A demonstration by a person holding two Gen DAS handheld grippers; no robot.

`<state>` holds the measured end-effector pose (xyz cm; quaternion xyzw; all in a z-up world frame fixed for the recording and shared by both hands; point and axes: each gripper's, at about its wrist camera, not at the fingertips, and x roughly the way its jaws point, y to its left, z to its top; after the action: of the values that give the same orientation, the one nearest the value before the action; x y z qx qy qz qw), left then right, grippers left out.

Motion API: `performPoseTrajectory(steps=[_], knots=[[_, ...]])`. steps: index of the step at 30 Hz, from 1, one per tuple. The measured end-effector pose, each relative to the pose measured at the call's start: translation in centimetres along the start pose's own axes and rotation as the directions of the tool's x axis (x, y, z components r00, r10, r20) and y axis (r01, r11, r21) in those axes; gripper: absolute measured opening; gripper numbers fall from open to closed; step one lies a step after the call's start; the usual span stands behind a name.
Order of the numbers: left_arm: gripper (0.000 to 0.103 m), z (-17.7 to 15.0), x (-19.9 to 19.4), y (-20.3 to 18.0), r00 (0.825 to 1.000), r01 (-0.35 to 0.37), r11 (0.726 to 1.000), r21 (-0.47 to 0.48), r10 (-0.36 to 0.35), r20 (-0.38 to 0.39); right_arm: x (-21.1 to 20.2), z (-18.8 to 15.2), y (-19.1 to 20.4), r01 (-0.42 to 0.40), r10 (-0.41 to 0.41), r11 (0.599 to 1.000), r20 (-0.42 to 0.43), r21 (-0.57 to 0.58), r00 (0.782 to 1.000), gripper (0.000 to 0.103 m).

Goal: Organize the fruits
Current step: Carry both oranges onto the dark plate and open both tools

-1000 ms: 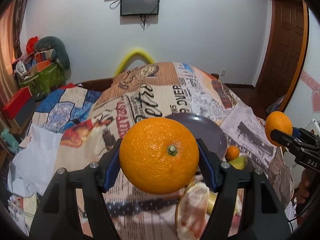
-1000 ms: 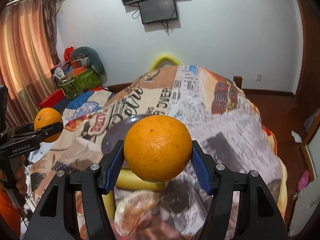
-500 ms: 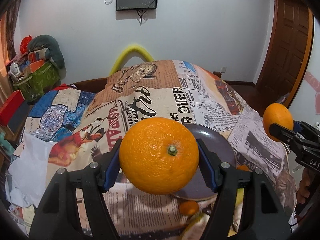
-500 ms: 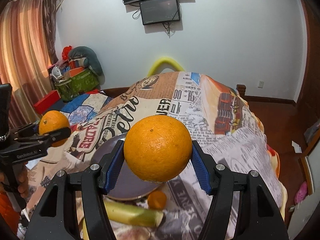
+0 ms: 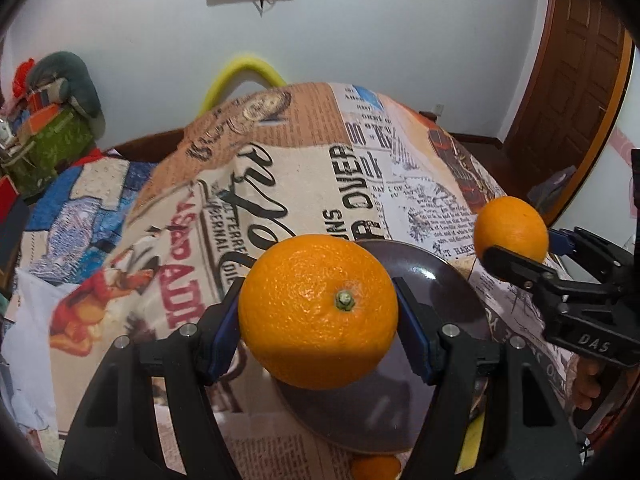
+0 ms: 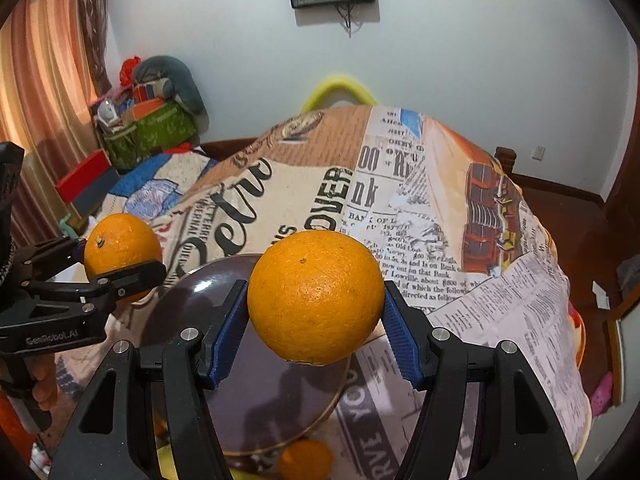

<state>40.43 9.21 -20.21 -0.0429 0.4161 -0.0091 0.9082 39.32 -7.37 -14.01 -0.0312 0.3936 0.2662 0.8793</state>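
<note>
Left wrist view: my left gripper [image 5: 318, 316] has its blue-padded fingers [image 5: 222, 336] clamped on a big orange [image 5: 318, 310], stem end facing the camera, the fruit hanging in the air above the dark plate [image 5: 444, 280]. The plate sits on a surface covered by a newspaper-print cloth [image 5: 288, 168]; whether a counter or a bed lies under the cloth I cannot tell. The plate lies toward the near edge of the cloth, its visible part bare. A small orange fruit [image 5: 376, 466] lies just off the plate's near rim, partly cut off by the frame. To the right, my right gripper [image 5: 516, 248] holds a second orange [image 5: 510, 228] off the cloth, beside the plate's right side. Right wrist view: my right gripper [image 6: 316, 312] has its fingers [image 6: 402, 340] pressed on both sides of the second orange [image 6: 316, 296], held over the plate [image 6: 192, 292]. The small orange fruit [image 6: 306, 458] rests at the plate's near rim, with a bit of yellow fruit [image 6: 164, 456] at the bottom left. At left, my left gripper [image 6: 120, 256] carries the big orange [image 6: 120, 242] above the cloth [image 6: 400, 208], beside the plate's left rim. Neither orange touches the plate.
</note>
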Motion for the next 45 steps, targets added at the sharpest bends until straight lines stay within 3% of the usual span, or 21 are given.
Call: performPoseTrajectory(steps=[15, 25, 30, 45], knots=[[0.069, -0.1, 5.6, 0.8, 0.99, 0.025, 1.0, 0.007, -0.024, -0.139, 5.1, -0.6, 0.1, -0.039, 0.027, 0.997, -0.158, -0.071, 0.987, 0.061], [0.069, -0.6, 6.9, 1.0, 0.982, 0.023, 1.0, -0.007, -0.024, -0.189, 5.7, -1.0, 0.5, -0.064, 0.045, 0.993, -0.194, -0.094, 0.98, 0.062], [0.071, 0.3, 4.5, 1.2, 0.993, 0.046, 0.999, -0.024, -0.048, -0.106, 4.3, -0.5, 0.5, -0.07, 0.057, 0.994, -0.145, -0.084, 0.988, 0.067], [0.071, -1.1, -4.3, -1.0, 1.0, 0.01, 0.999, 0.038, -0.01, -0.003, -3.4, -1.0, 1.8, -0.033, 0.03, 0.996, -0.03, -0.08, 0.999, 0.067]])
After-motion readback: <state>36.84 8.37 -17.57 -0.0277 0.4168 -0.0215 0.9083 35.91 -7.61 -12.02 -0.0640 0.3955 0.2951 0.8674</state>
